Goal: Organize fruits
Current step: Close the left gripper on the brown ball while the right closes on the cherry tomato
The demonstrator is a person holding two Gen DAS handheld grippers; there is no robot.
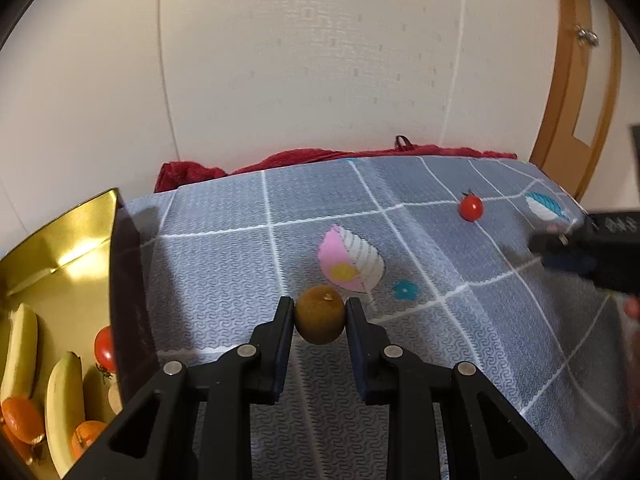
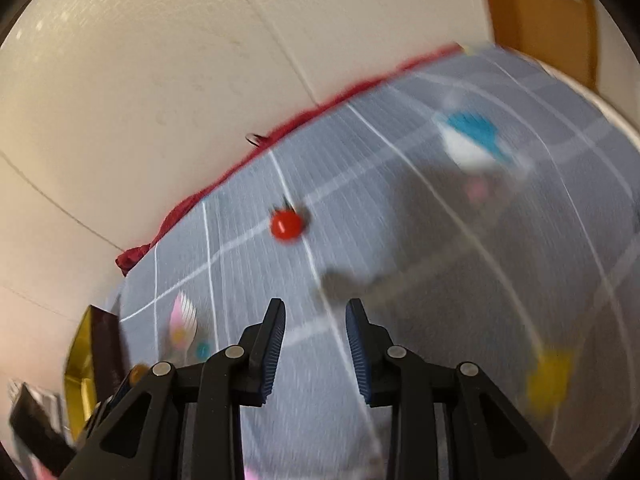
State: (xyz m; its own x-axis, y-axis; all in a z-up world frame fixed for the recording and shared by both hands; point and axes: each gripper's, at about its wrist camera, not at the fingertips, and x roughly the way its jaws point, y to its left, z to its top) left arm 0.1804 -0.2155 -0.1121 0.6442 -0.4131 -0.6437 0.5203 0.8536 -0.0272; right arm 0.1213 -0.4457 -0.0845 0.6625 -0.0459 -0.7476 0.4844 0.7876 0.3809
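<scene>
Nearest to you, your left gripper (image 1: 320,320) has its jaws clamped on a brown kiwi (image 1: 320,314), one pad pressed to each side of the fruit, just above the grey checked cloth (image 1: 440,360). To its left stands the gold box (image 1: 60,248) with a dark outer wall; inside it lie two bananas (image 1: 64,400), two oranges (image 1: 22,420) and a red tomato (image 1: 105,346) against the near wall.

Your right gripper (image 2: 316,320) hangs over a bare patch of the same cloth, its jaws slightly apart with nothing between the blue ribbed pads (image 2: 356,344). That view is blurred, so fine detail is lost. From the left wrist view the right gripper shows as a dark blurred shape at the right edge.

Farther out, a pink and white leaf print (image 1: 352,260) lies just beyond the kiwi. Farther still and to the right, a small red cherry tomato (image 1: 471,207) sits alone on the cloth, well apart from both grippers. A red towel (image 1: 280,162) runs along the far edge of the cloth against the pale wall (image 1: 300,60), and a wooden door (image 1: 576,80) stands at far right.
</scene>
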